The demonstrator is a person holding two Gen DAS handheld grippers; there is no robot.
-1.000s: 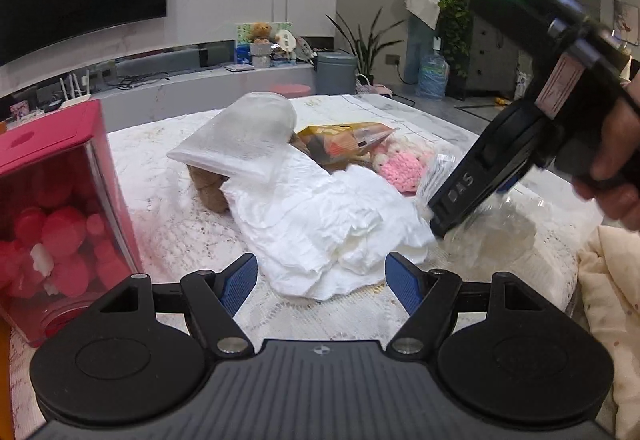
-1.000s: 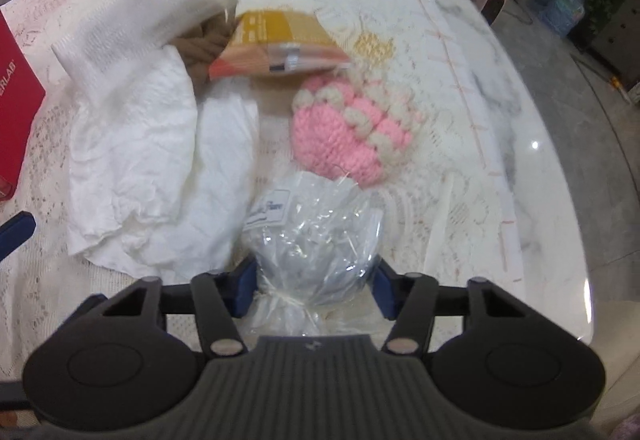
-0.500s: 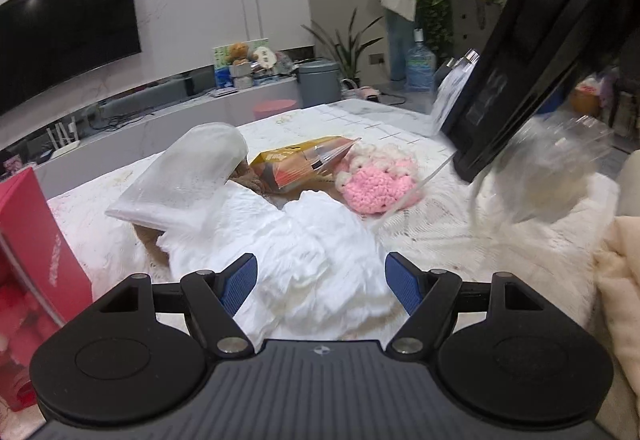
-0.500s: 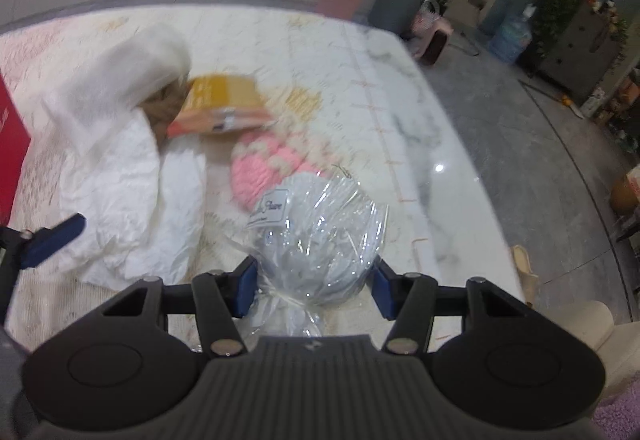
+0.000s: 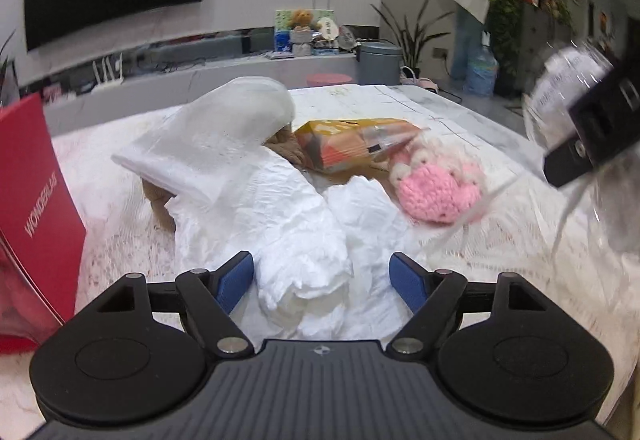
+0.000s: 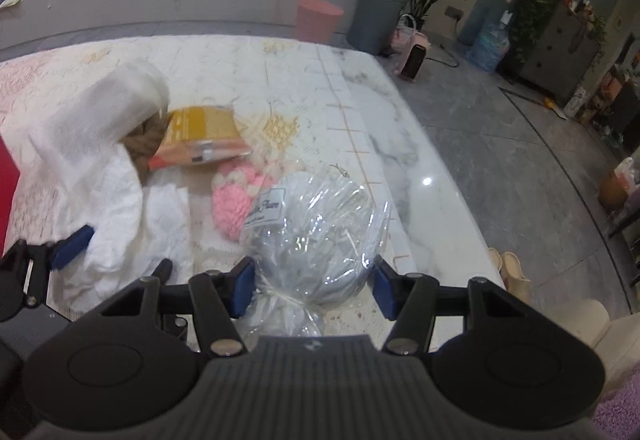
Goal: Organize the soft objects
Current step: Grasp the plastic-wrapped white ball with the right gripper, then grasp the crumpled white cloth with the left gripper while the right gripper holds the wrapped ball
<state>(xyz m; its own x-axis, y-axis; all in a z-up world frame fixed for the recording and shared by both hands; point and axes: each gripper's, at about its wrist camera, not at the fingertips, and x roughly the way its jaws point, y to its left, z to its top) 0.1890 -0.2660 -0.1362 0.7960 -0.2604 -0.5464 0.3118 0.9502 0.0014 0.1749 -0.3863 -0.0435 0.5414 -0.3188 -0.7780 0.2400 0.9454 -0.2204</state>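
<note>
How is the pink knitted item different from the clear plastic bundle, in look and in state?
The pink knitted item is opaque, woolly, pink with cream bobbles; the clear plastic bundle is shiny, crinkled wrap tied at the neck, with a small label. The knitted item lies on the table beside the orange packet; the bundle sits between the right gripper fingers, lifted off the table. Both look soft and rounded.

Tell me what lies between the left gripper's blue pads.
A fold of the crumpled white cloth lies between the open left gripper's pads, not pressed by either. The left wrist view shows this.
</note>
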